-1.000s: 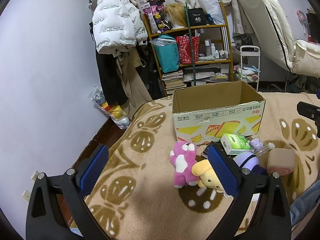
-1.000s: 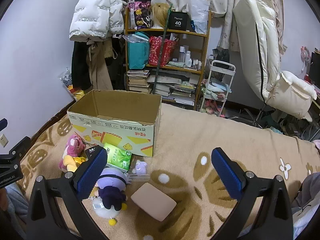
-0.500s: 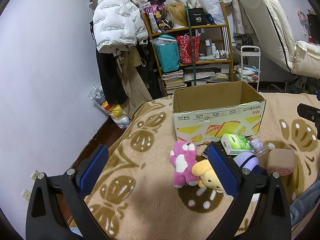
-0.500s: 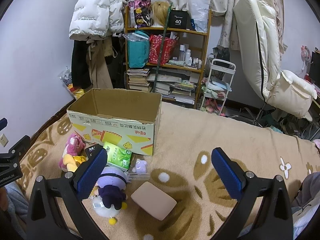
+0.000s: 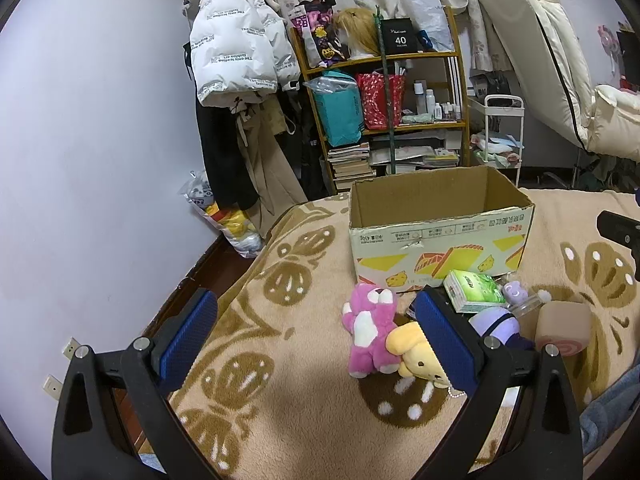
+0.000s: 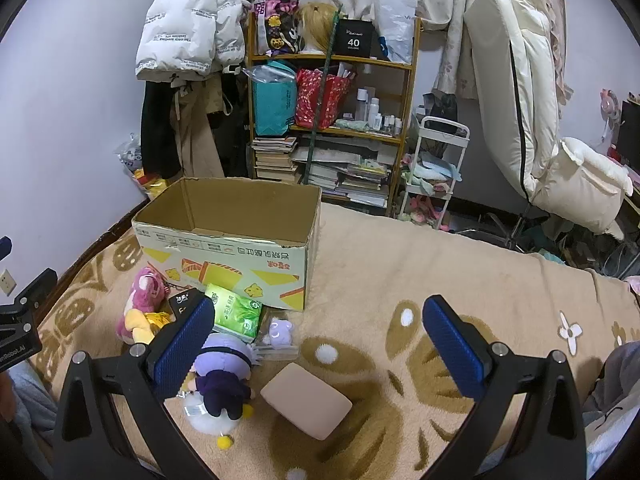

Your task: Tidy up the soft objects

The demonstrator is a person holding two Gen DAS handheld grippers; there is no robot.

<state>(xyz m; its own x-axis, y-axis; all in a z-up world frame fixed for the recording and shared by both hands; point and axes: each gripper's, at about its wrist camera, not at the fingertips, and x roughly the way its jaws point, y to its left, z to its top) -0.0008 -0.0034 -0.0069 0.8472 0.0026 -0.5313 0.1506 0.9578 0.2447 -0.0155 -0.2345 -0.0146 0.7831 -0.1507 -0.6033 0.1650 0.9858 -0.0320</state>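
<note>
Soft objects before sorting. Both grippers hang above a patterned blanket (image 6: 400, 264) with fingers spread wide and holding nothing: left gripper (image 5: 316, 336), right gripper (image 6: 320, 346). An open cardboard box (image 6: 240, 268), apparently empty though its floor is hidden, stands just behind the cluster. Touching one another lie a pink plush bear (image 5: 370, 326) and a yellow plush (image 5: 416, 356); near them a purple-haired doll (image 6: 222, 380), a green tissue pack (image 6: 236, 312), a small purple figure (image 6: 279, 329) in clear packaging, and a tan foam block (image 6: 306, 398). All are judged light and compliant; the plush should be pinched across the torso, the block across its short sides. The pack's film may be slippery. The crowding of the toys and the box's near wall are the chief obstructions; shelf (image 6: 332, 128) and chair (image 6: 520, 100) stand well apart.
</note>
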